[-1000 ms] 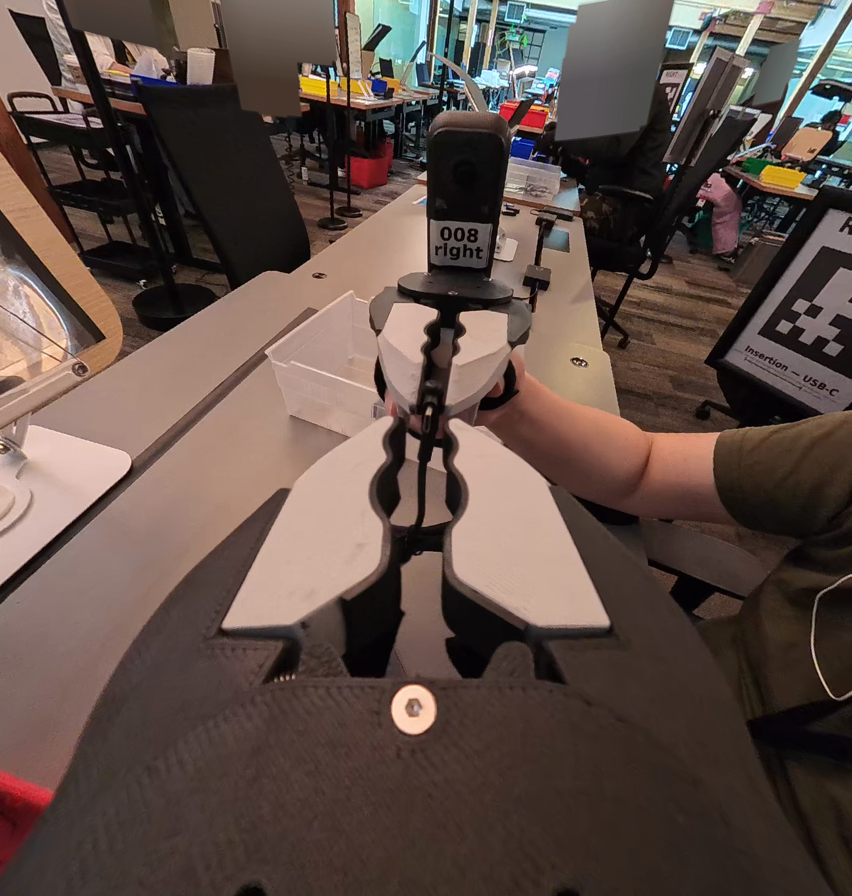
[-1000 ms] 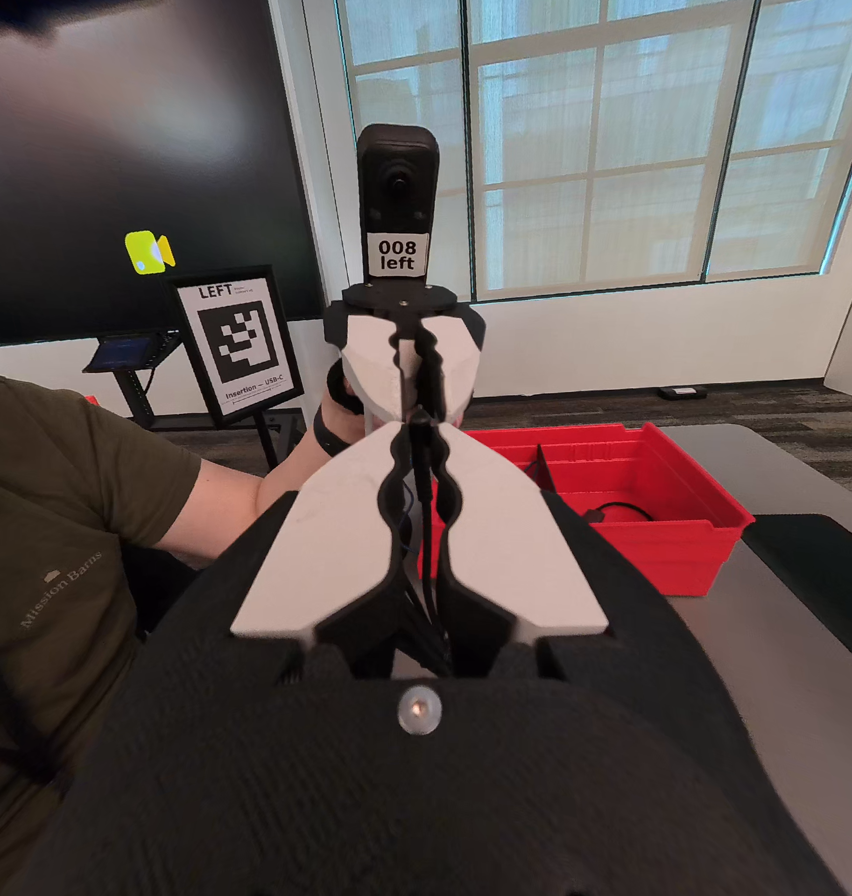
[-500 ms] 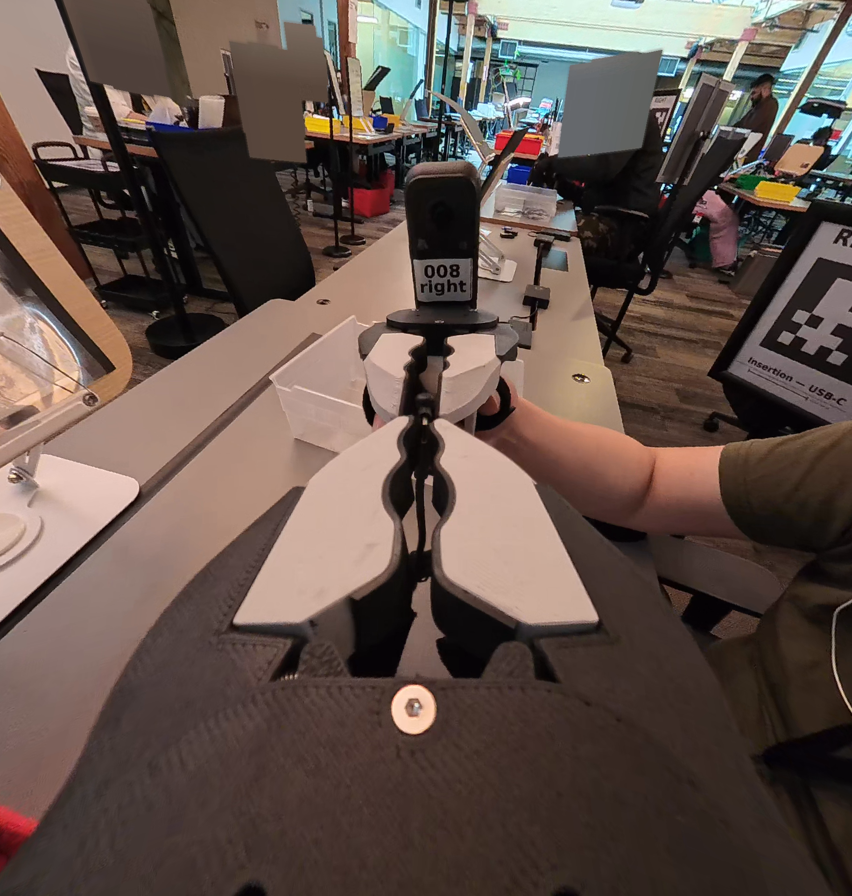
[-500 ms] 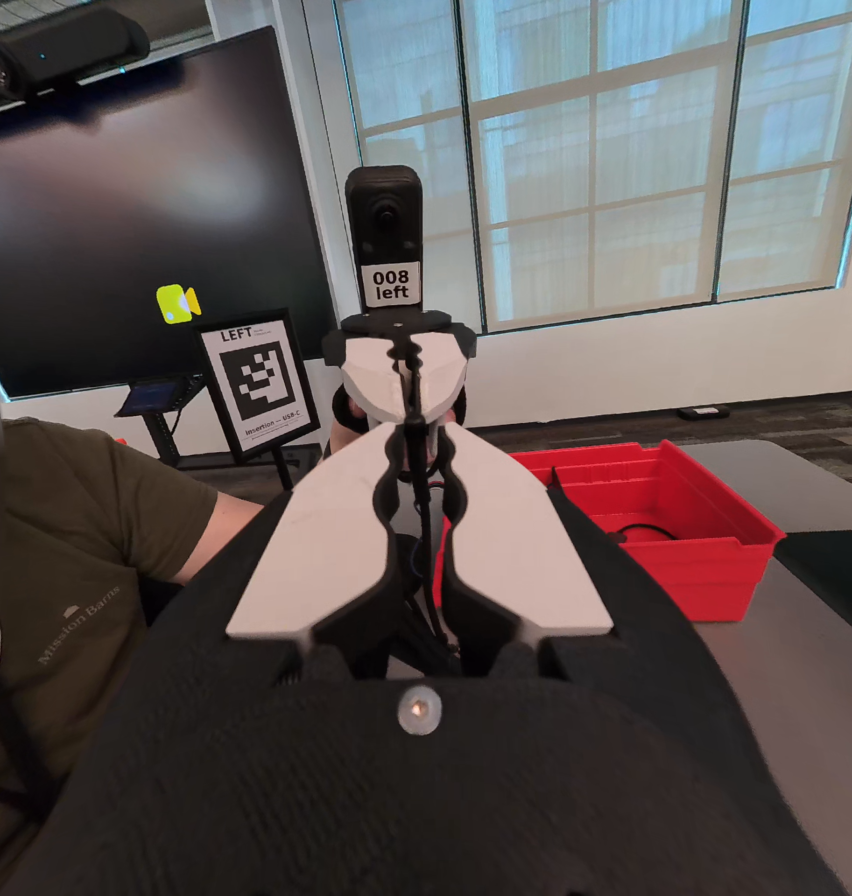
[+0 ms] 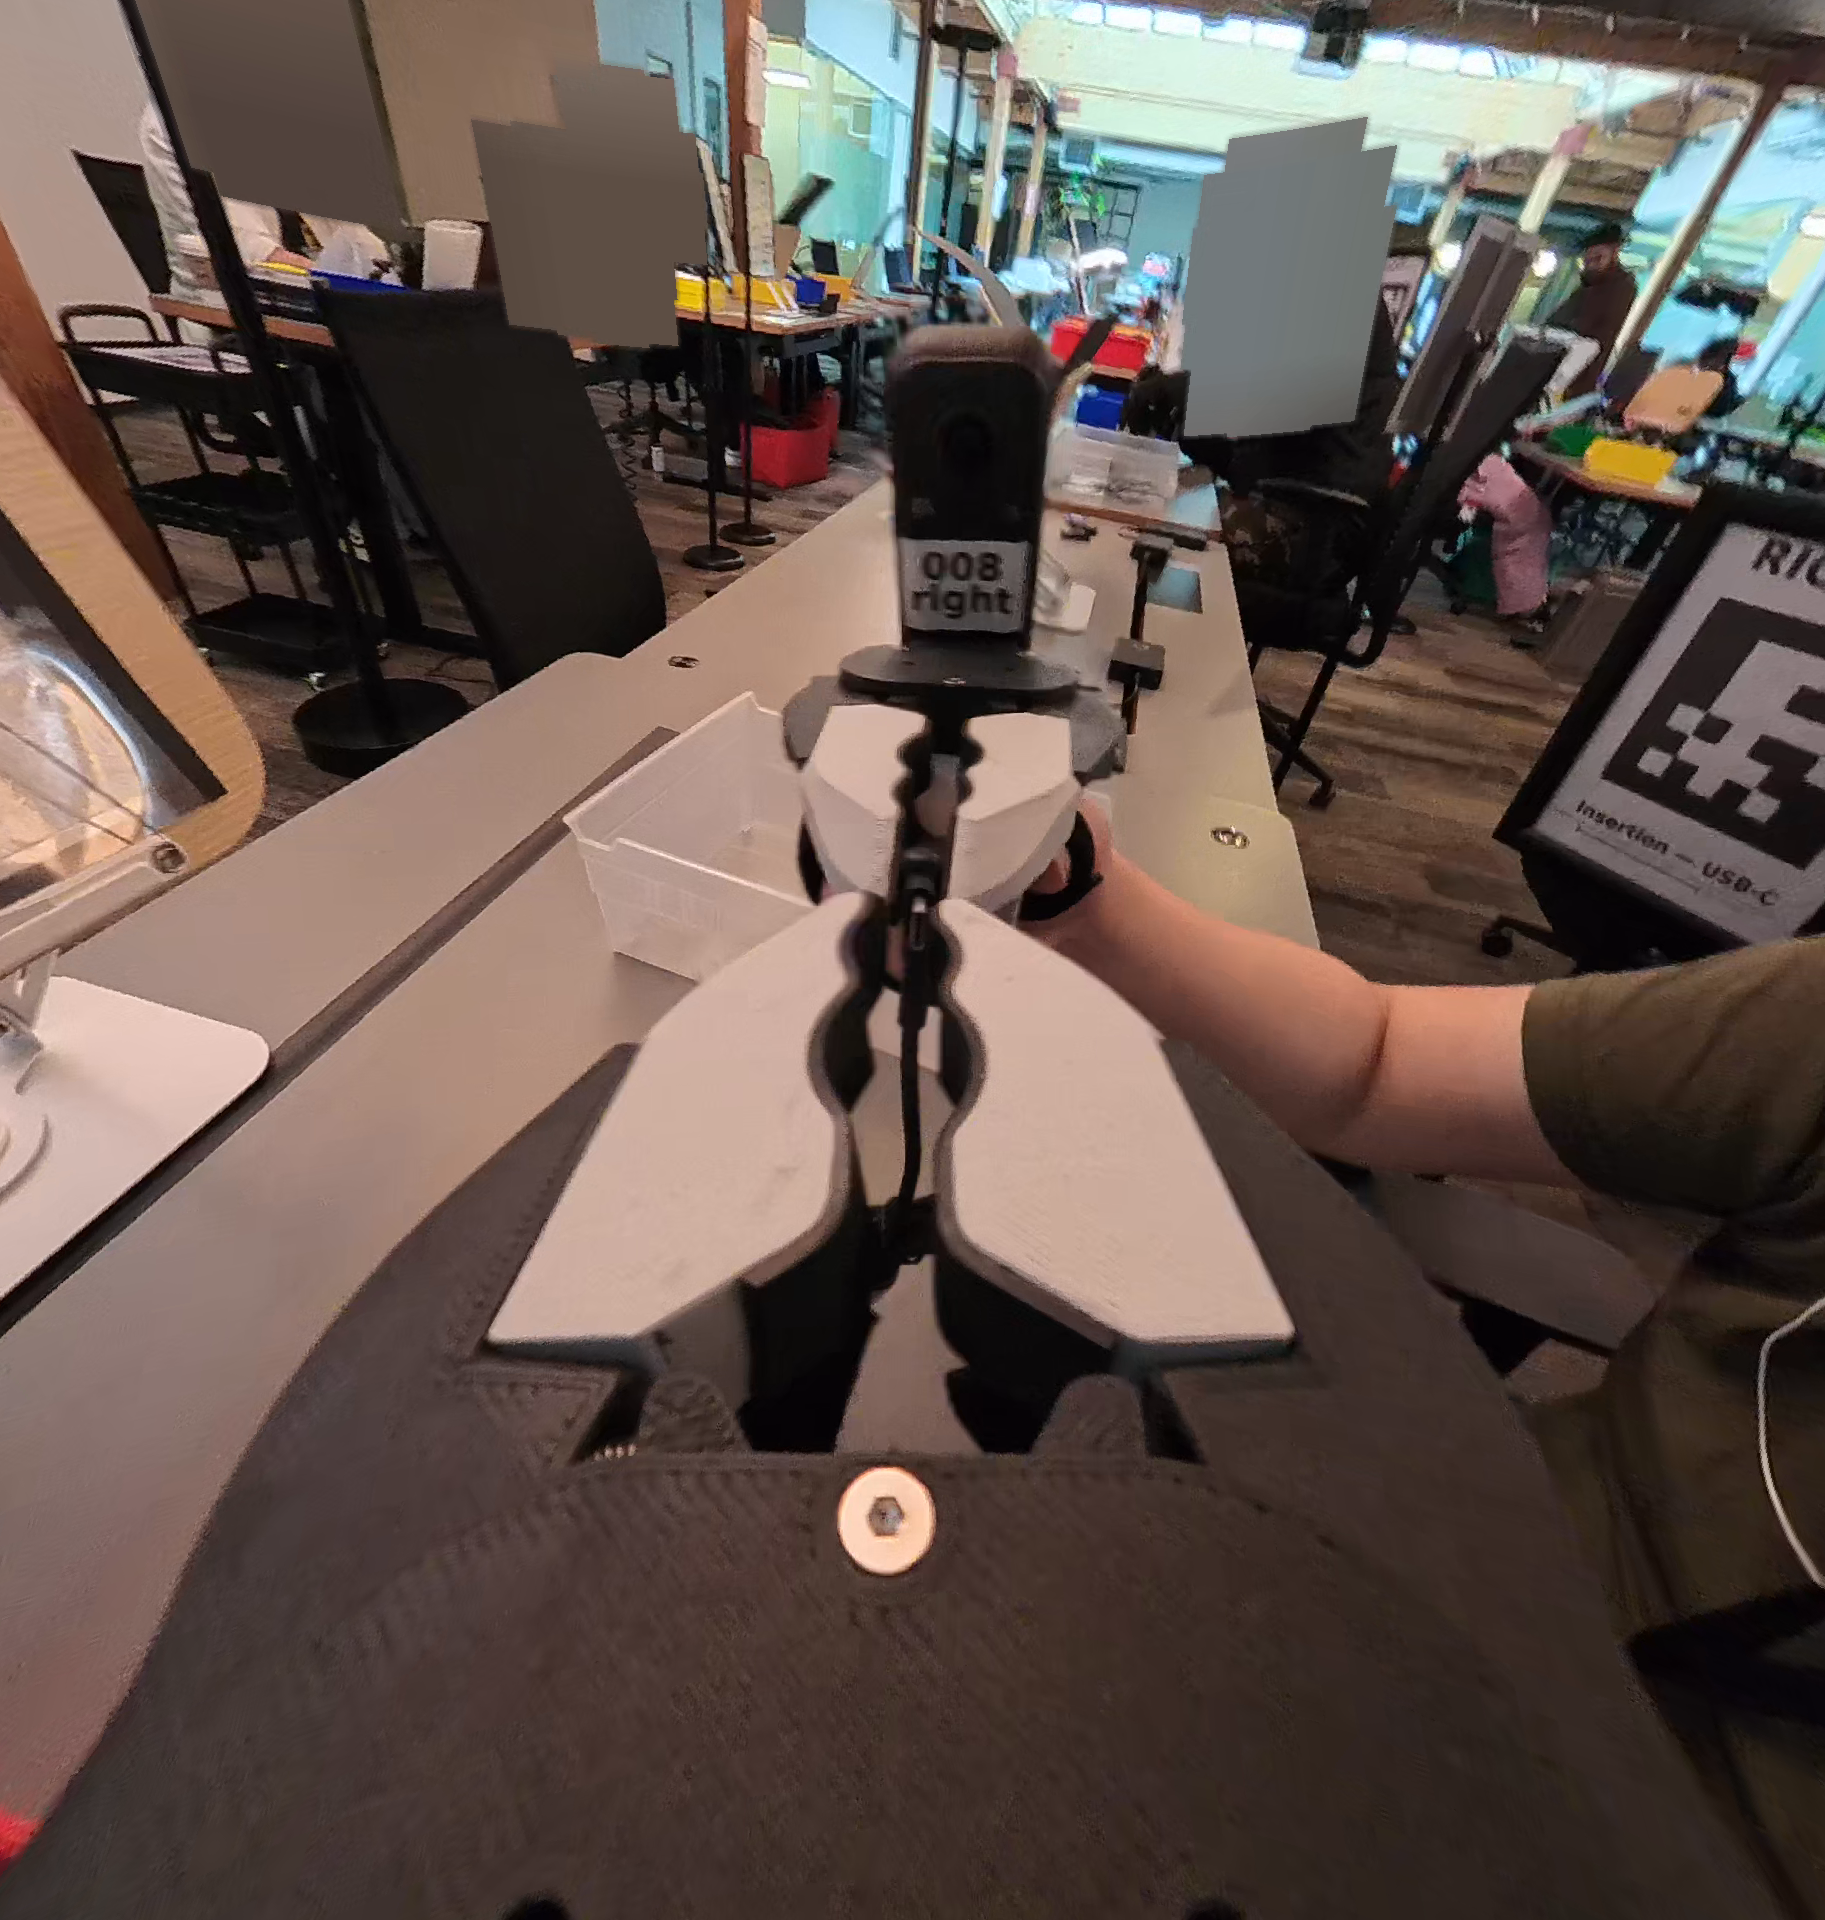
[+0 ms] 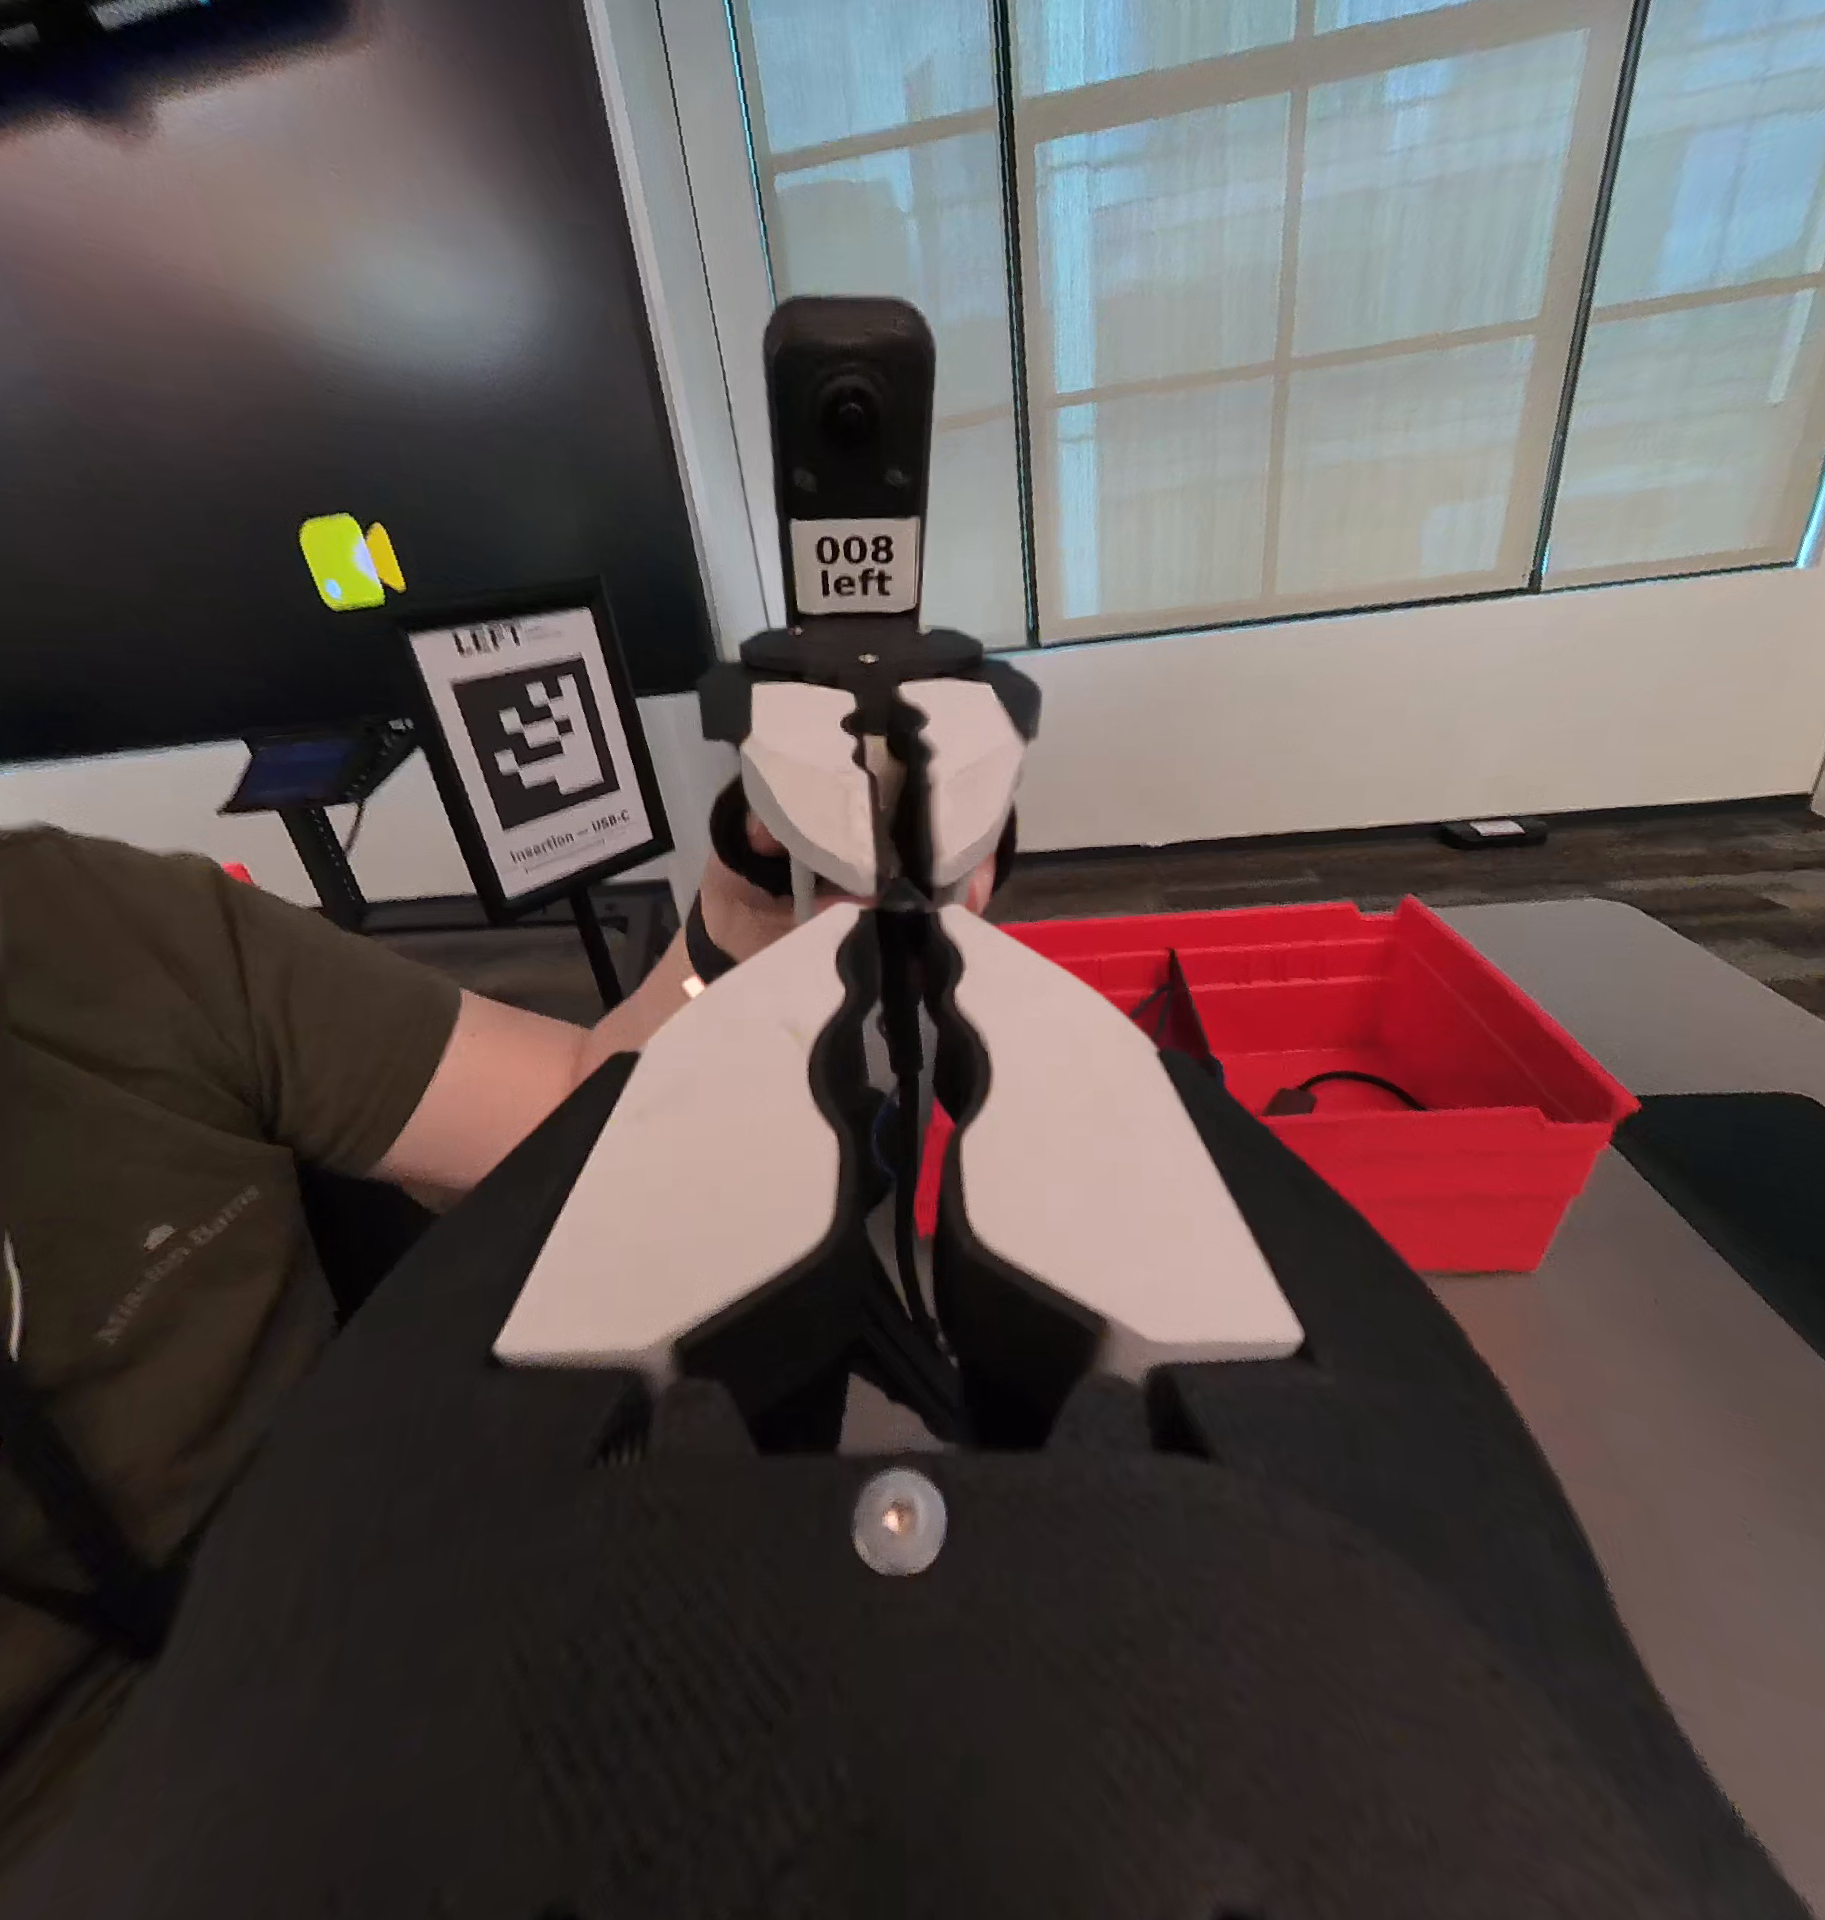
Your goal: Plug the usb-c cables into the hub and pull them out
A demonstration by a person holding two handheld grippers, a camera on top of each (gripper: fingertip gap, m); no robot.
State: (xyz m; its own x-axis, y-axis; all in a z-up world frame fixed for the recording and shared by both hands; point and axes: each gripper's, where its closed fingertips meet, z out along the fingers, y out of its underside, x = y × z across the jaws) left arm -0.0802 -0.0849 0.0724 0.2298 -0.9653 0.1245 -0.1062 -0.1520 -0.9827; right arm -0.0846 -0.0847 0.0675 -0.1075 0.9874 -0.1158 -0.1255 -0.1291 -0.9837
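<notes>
L grip: left gripper (image 5: pixel 906 925) had its fingers nearly together, clamped on a thin black usb-c cable (image 5: pixel 910 1091) that ran down the gap betw. them; plug (image 5: pixel 916 914) poked out at the tips.
R grip: right gripper (image 6: pixel 895 925) was pinched close too, on a dark piece (image 6: pixel 903 1029) w/ black leads trailing back thru the gap. I took it for the hub, but it sat edge-on and I couldn't confirm.
Pose: both tools were up off the desk (image 5: pixel 420 987), nose to nose, tips just about touching, over the edge nearest the person.
Plug vs port: the joint sat right where the two sets of tips met and was blurred. I couldn't tell if the plug was seated, partway in or just lined up.
Red bin (image 6: pixel 1459 1174): on the desk twd the window-side end; one more black cable (image 6: pixel 1344 1091) lay coiled in its front compartment, nothing near it.
White bin (image 5: pixel 679 862): on the desk behind the R tool; looked empty as far as I could see in.
Progress: my read was early-to-mid. One cable was in hand at the insert/extract stage, and at least one more waited in the red bin.
Left to do: finish this plug-and-pull, set the cable aside, then repeat w/ the rest.
Risk: a slight tilt at the tips could jam the plug at the port mouth.
</notes>
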